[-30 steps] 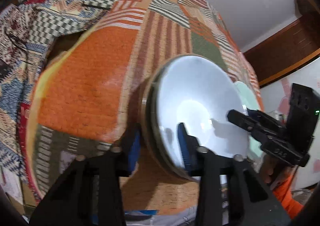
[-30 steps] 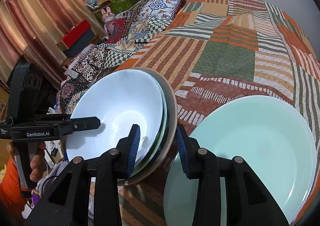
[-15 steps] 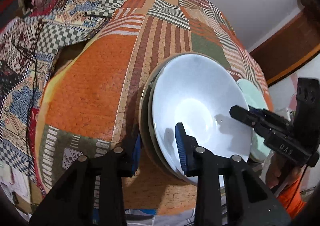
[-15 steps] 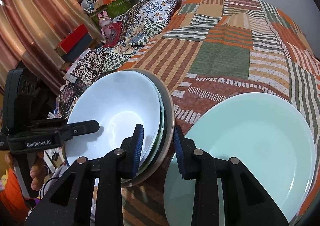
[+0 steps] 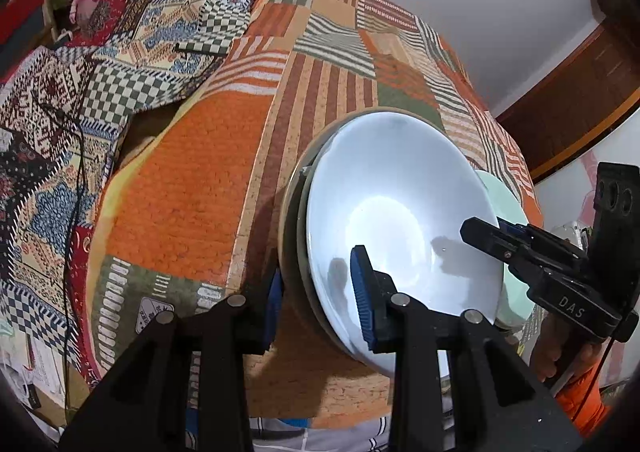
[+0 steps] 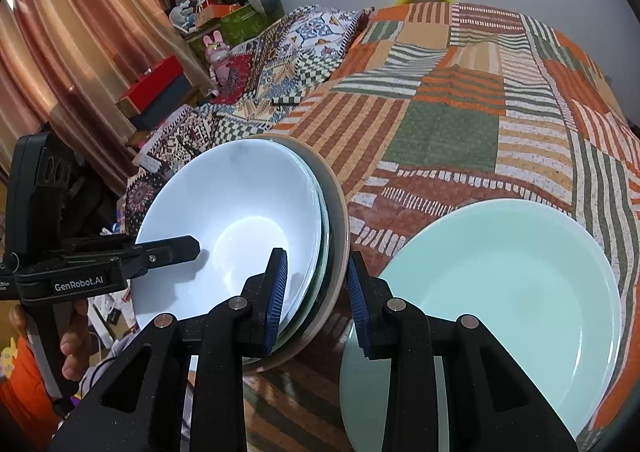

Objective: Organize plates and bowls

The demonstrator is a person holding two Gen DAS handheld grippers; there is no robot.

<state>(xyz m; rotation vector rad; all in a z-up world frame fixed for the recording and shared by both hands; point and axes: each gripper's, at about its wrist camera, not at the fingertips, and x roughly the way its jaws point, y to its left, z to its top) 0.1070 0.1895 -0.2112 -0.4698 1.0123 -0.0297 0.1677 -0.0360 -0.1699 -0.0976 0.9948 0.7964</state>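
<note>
Gripping a stack [image 5: 296,220] of nested dishes by its rim from two sides, both claws are closed on it: the left claw [image 5: 318,292] pinches the near-left rim, the right claw [image 6: 316,294] the opposite rim, whose jaws have just been closing with the stack's edge between them. The stack is held tilted above the quilt [image 6: 448,132] on the bed, a white bowl [image 6: 228,228] on top, darker rims under it and a tan plate [image 6: 340,220] outermost. It looks heavy, stiff, glazed and slippery, and breakable; the loose pieces could slide against each other if tilted further, so keeping it level and held at opposite rims seems wise. A pale green plate [image 6: 500,292] lies on the quilt just beside the right claw, its rim near the stack's edge, a likely clash point. Beyond it the quilt is open; the bed's near edge lies under the claws.
</note>
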